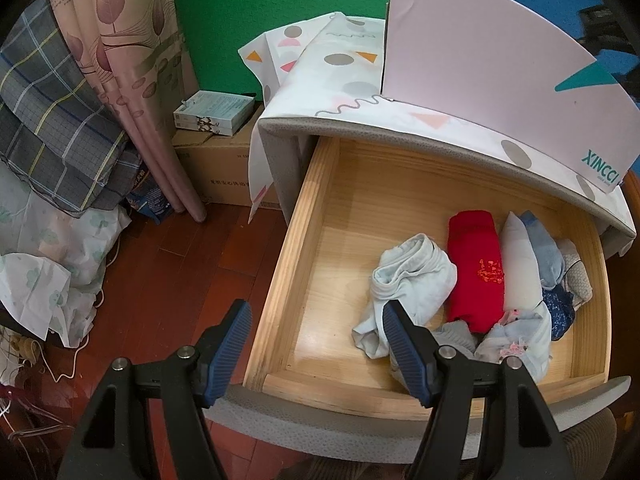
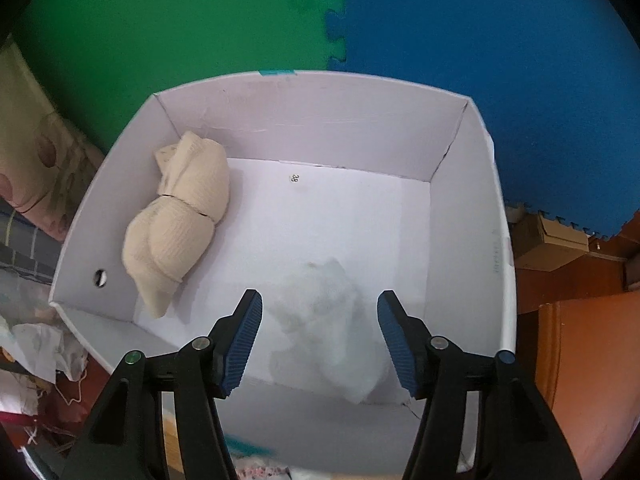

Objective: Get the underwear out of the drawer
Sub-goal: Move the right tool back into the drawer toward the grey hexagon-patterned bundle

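While the left gripper (image 1: pixel 316 316) waits with its jaws apart over the open drawer (image 1: pixel 316 216), rolled underwear (image 1: pixel 474 264) lies inside. The right gripper (image 2: pixel 320 312) is spread apart above a white piece (image 2: pixel 332 320) in the box (image 2: pixel 320 120), not touching it.

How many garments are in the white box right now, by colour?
Cream rolled garment, against the left wall of the white box: 1
White garment, blurred, below the open right tool: 1
Total: 2
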A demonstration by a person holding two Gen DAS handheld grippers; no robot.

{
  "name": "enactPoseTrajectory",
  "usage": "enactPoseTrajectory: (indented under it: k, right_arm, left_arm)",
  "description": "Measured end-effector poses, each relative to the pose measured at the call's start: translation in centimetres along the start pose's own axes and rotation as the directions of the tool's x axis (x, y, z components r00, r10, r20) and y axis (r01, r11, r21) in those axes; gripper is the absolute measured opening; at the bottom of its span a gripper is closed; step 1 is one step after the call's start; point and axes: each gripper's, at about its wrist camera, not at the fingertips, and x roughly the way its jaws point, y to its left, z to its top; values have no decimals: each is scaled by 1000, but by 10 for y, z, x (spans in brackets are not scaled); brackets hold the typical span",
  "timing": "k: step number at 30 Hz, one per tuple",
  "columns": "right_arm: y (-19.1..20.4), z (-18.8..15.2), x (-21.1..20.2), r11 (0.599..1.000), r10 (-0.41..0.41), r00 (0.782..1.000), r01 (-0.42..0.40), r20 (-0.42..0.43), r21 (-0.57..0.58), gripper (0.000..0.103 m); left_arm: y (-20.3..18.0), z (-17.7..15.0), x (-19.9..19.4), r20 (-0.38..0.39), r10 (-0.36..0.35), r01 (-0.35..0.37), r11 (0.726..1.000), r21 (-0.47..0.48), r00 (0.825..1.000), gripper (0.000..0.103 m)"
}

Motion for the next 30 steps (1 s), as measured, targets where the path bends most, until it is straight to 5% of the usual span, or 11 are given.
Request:
enactPoseTrajectory:
  k: [8, 14, 21, 30]
  right_arm:
    - [-12, -55, -59, 996, 58, 998, -55, 38, -64, 57]
    - [-31, -107, -66, 995, 55, 998, -56, -10, -88, 57]
    - [-51, -156, -7, 997, 27, 987, -39, -159, -68, 44]
    - [-61, -165, 58, 997, -37, 978, 22, -203, -78, 38]
  left_arm:
    - [3, -1, 1, -14, -9, 9, 1000, -8, 1000, 70]
    - [6, 0, 6, -44, -23, 22, 1000, -18, 999, 70]
    - [6, 0, 7, -48, -19, 18, 1000, -20, 999, 70]
    - [7, 0, 8, -50, -15, 14, 1000, -14, 999, 70]
